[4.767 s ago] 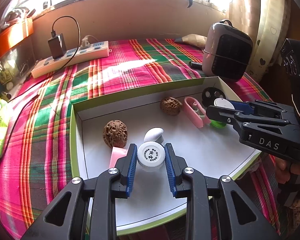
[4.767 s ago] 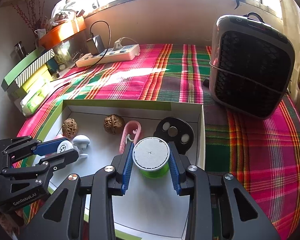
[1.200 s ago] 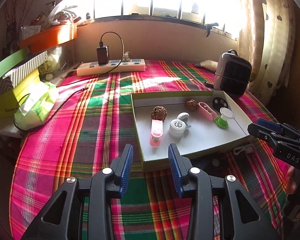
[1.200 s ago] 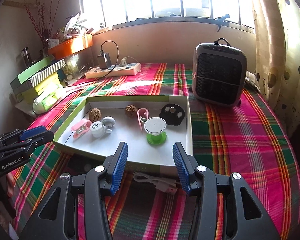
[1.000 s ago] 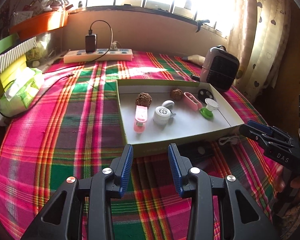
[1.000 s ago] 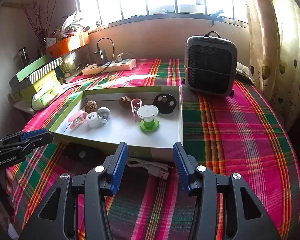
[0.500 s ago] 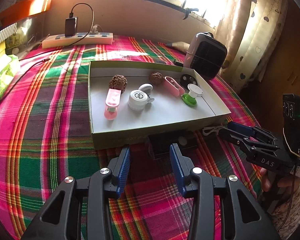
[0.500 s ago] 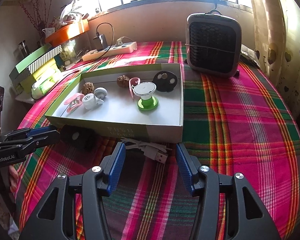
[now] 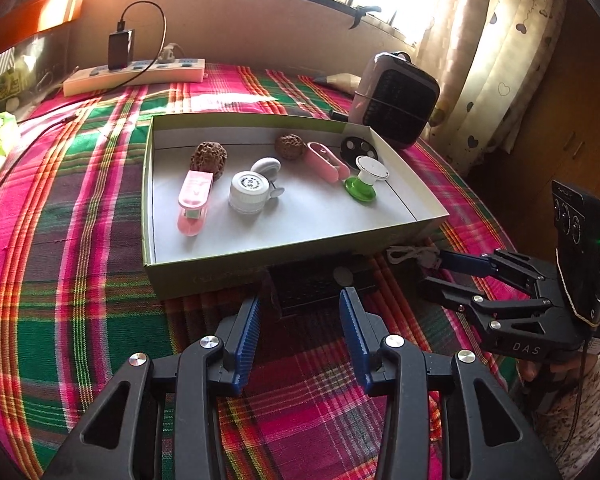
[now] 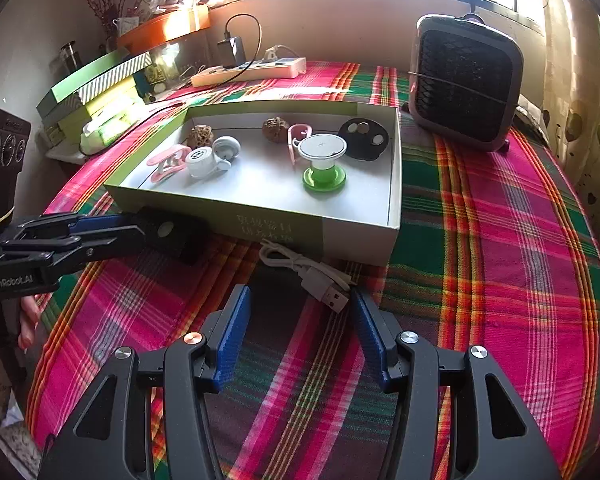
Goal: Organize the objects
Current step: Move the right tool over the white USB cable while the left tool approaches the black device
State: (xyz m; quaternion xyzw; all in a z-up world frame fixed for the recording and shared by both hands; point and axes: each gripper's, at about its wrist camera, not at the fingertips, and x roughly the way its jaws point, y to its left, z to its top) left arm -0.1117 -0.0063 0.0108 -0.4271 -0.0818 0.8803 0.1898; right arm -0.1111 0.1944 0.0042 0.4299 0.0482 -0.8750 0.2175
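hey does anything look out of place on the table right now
Two things lie outside the box on the plaid cloth, against its near wall: a white USB cable, loosely coiled, and a black rectangular object. Everything else small sits inside the box. Nothing looks spilled or damaged.

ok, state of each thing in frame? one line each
left tool: open, empty, at the black box
right tool: open, empty, at the USB cable
black box: on the cloth, against the tray's front wall
USB cable: loose on the cloth, outside the tray
tray: open-topped, holding small items
green spool: upright in the tray
power strip: charger plugged in
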